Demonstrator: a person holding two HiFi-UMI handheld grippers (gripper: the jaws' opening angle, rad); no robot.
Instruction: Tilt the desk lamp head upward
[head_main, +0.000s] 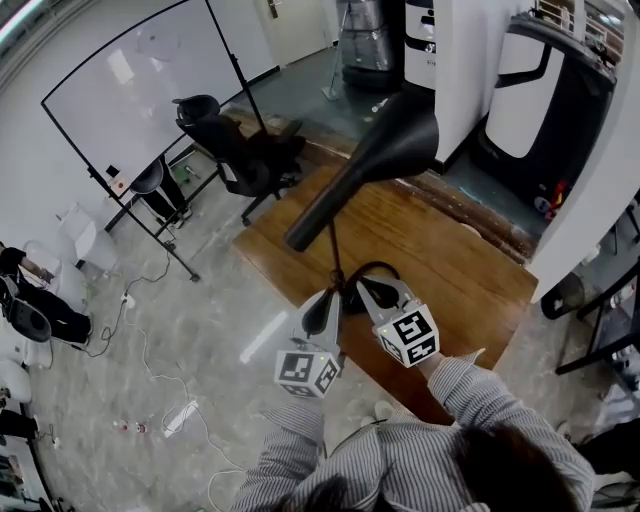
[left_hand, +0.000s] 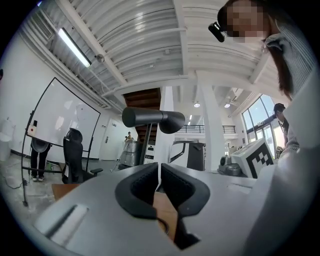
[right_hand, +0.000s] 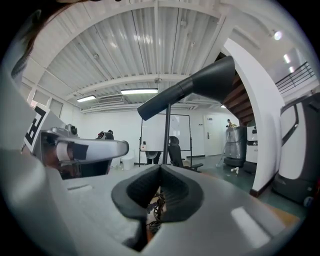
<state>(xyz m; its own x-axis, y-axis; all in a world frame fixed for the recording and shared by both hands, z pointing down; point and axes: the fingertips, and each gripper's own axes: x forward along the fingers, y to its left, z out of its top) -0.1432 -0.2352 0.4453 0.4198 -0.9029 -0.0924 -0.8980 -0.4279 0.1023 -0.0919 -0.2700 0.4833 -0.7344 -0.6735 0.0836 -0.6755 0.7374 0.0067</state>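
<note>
1. Left claw (head_main: 326, 304) (left_hand: 159, 182) was clenched, its jaws pressed together with nothing seen between them.
2. Right claw (head_main: 364, 290) (right_hand: 160, 175) was clenched too, with nothing visible in its grip.
3. Both claws sat side by side at the near edge of the desk (head_main: 450, 270), low beside the lamp's stem (head_main: 334, 250), the left claw to its left and the right claw to its right.
4. In the right gripper view the stem (right_hand: 166, 135) rose straight up from just behind the line where the jaws met; whether it touched them could not be told.
5. The lamp head (head_main: 385, 160) stood over the desk, above and beyond both claws, its wide mouth toward the far right and its narrow end toward the near left.
6. Seen from the right claw, the head (right_hand: 190, 92) slanted, wide end higher; seen from the left claw, the head (left_hand: 152, 120) looked about level.
7. A black cable (head_main: 372, 265) looped on the desk just beyond the right claw.
8. On the floor to the far left stood a chair (head_main: 240, 150) and a whiteboard (head_main: 140, 90), well apart from the lamp.
</note>
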